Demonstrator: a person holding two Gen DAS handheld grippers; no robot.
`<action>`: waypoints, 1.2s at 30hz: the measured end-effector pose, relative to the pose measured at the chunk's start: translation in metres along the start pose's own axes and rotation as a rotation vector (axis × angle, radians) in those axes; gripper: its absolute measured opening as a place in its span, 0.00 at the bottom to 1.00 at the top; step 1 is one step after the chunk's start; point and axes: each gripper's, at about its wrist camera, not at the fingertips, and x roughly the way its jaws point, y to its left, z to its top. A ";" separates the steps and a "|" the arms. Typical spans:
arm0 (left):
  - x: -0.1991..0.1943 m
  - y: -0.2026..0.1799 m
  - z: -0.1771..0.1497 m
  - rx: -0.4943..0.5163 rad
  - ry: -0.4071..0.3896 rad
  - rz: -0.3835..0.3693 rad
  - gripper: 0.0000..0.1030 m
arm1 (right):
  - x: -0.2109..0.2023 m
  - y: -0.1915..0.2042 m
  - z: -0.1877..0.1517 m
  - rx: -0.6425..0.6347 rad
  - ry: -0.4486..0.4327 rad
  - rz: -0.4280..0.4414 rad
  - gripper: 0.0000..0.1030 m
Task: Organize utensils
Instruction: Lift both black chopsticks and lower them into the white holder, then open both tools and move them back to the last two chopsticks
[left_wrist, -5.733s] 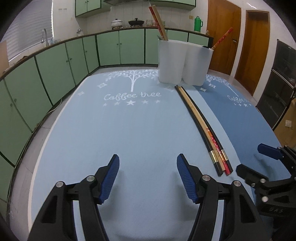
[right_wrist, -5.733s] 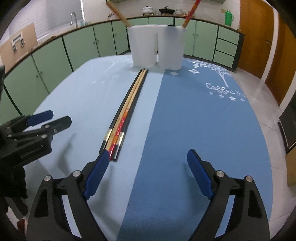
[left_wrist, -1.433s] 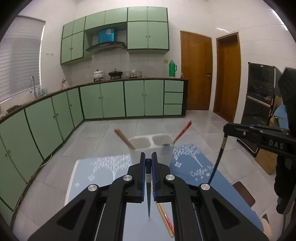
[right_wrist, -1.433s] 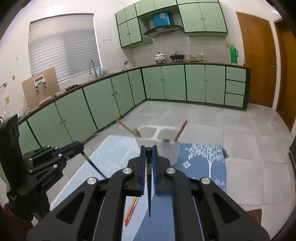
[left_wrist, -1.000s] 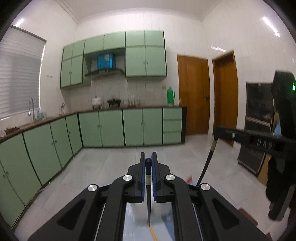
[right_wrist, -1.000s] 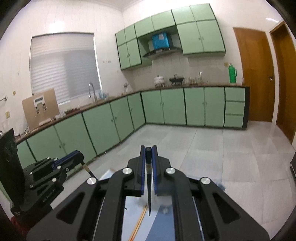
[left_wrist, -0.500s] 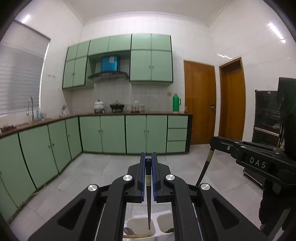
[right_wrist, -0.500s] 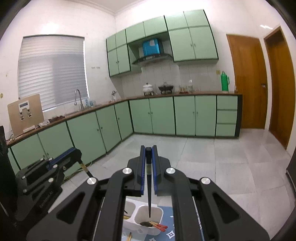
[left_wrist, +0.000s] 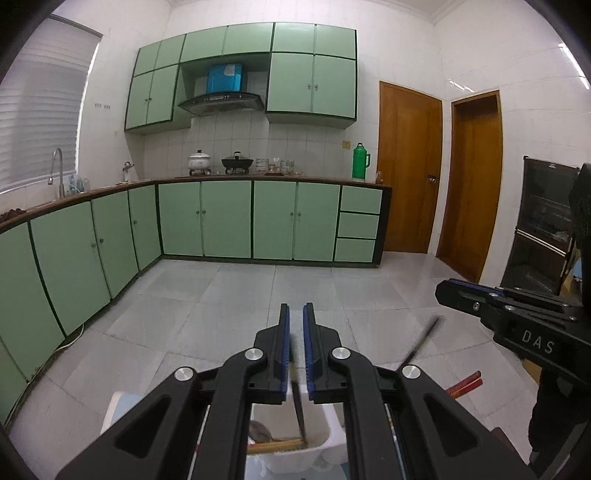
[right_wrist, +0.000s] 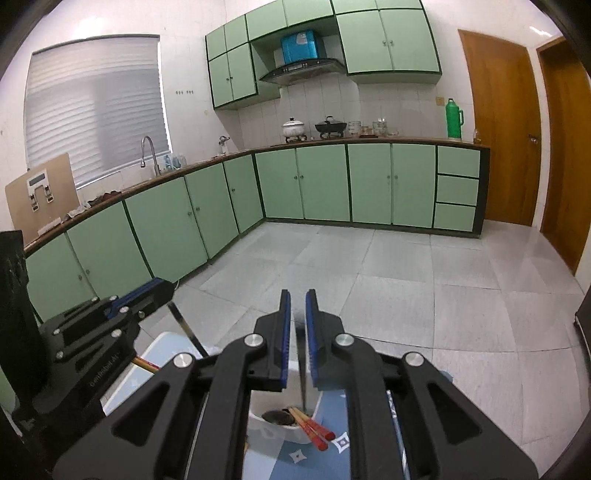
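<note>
Two grippers hang above a white two-cup holder (left_wrist: 295, 456), each with a dark chopstick between its blue pads. The left gripper (left_wrist: 294, 350) has its jaws slightly apart, with a narrow gap showing, and the dark chopstick (left_wrist: 299, 410) slants down from between them into the left cup, its tip beside a wooden chopstick (left_wrist: 273, 445) and a spoon bowl (left_wrist: 258, 432) lying inside; whether the pads press on it I cannot tell. The right gripper (right_wrist: 297, 339) likewise shows a thin gap, and a thin dark chopstick (right_wrist: 303, 391) hangs straight down between the pads toward the right cup (right_wrist: 280, 424), where a pair of red chopsticks (right_wrist: 312, 430) lean out over the rim; grip or no grip is unclear here too. In the left view the right gripper (left_wrist: 458, 291) reaches in from the right edge with its blurred chopstick (left_wrist: 421, 341) below it. The holder stands on a blue mat (right_wrist: 295, 456) with white stars, near the far edge of the table. Beyond it lie a pale tiled floor (left_wrist: 295, 295), green cabinets (left_wrist: 229, 221) along two walls, a sink tap (right_wrist: 147, 151) and brown doors (left_wrist: 410, 173). Open air surrounds both tools.
</note>
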 end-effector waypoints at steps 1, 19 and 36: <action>-0.003 0.001 0.000 -0.001 -0.003 -0.001 0.16 | -0.001 0.001 -0.001 -0.002 0.001 -0.002 0.14; -0.108 -0.001 -0.067 -0.032 0.028 0.028 0.62 | -0.110 -0.008 -0.083 0.061 -0.062 -0.076 0.79; -0.128 0.019 -0.212 -0.078 0.355 0.105 0.65 | -0.111 0.045 -0.243 0.106 0.232 -0.064 0.86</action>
